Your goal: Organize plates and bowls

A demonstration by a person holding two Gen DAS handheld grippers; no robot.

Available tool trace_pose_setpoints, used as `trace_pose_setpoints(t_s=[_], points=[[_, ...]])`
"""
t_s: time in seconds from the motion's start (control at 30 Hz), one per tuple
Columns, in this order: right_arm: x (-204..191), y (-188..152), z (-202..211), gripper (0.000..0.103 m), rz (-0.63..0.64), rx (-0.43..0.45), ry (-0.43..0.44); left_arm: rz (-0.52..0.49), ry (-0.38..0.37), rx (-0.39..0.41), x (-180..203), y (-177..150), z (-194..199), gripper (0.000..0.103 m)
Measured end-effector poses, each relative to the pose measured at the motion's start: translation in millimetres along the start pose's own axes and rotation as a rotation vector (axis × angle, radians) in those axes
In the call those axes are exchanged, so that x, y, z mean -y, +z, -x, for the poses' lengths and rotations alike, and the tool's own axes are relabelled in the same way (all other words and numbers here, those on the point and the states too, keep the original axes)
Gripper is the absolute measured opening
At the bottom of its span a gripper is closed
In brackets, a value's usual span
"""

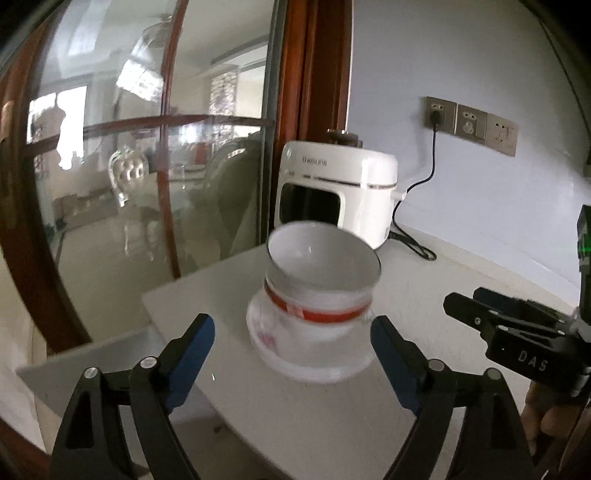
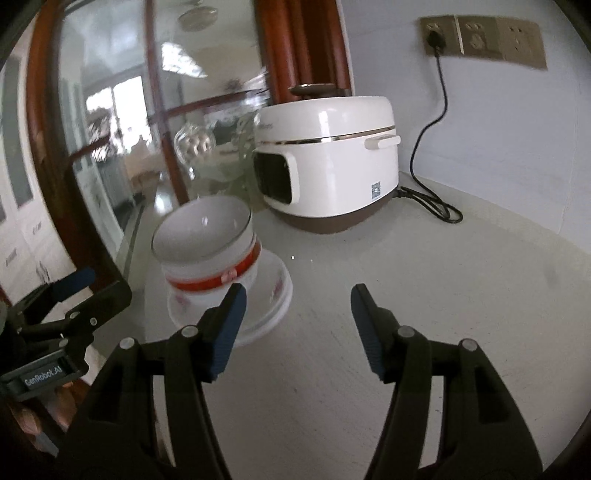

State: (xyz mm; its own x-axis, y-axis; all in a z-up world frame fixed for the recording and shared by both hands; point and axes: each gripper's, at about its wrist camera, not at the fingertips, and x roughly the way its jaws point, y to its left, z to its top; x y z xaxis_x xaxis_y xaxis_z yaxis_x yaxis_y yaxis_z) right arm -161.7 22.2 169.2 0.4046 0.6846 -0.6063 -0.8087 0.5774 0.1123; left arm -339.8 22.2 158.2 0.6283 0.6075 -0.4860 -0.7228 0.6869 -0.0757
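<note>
Pale wall (image 1: 461,66), wood-framed glass door (image 1: 147,147)

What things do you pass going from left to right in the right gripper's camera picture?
Left gripper → stacked bowls on a plate → rice cooker → black cord. The right gripper sits low in front, so its place is unclear.

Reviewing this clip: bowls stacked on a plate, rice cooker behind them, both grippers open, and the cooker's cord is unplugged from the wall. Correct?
Not quite. The cord is plugged into the leftmost wall socket, as the right wrist view shows. The rest holds: bowls stacked on a plate, rice cooker behind, left gripper and right gripper both open.
</note>
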Motion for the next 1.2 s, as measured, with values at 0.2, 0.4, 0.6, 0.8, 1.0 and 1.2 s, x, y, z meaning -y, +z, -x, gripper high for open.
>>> trace_pose_setpoints(t_s=[0.2,0.4,0.6,0.8,1.0,1.2], points=[[13,-21,2,0.069,0.043,0.023,0.009,-0.052,0.108,0.033,27,-32,2,0.103],[26,-37,3,0.072,-0.013,0.067,0.036,-0.079,0.126,-0.016,43,-50,-2,0.103],[31,-41,13,0.076,-0.023,0.099,0.036,-0.096,0.195,-0.044,57,-66,-5,0.103],[26,-43,22,0.078,-0.019,0.108,0.062,-0.076,0.187,-0.068,59,-71,-5,0.103],[24,-46,13,0.079,-0.004,0.068,0.067,-0.085,0.198,-0.059,62,-73,-8,0.103],[24,-48,7,0.080,-0.005,0.033,0.080,-0.077,0.208,-0.078,59,-73,-21,0.103]])
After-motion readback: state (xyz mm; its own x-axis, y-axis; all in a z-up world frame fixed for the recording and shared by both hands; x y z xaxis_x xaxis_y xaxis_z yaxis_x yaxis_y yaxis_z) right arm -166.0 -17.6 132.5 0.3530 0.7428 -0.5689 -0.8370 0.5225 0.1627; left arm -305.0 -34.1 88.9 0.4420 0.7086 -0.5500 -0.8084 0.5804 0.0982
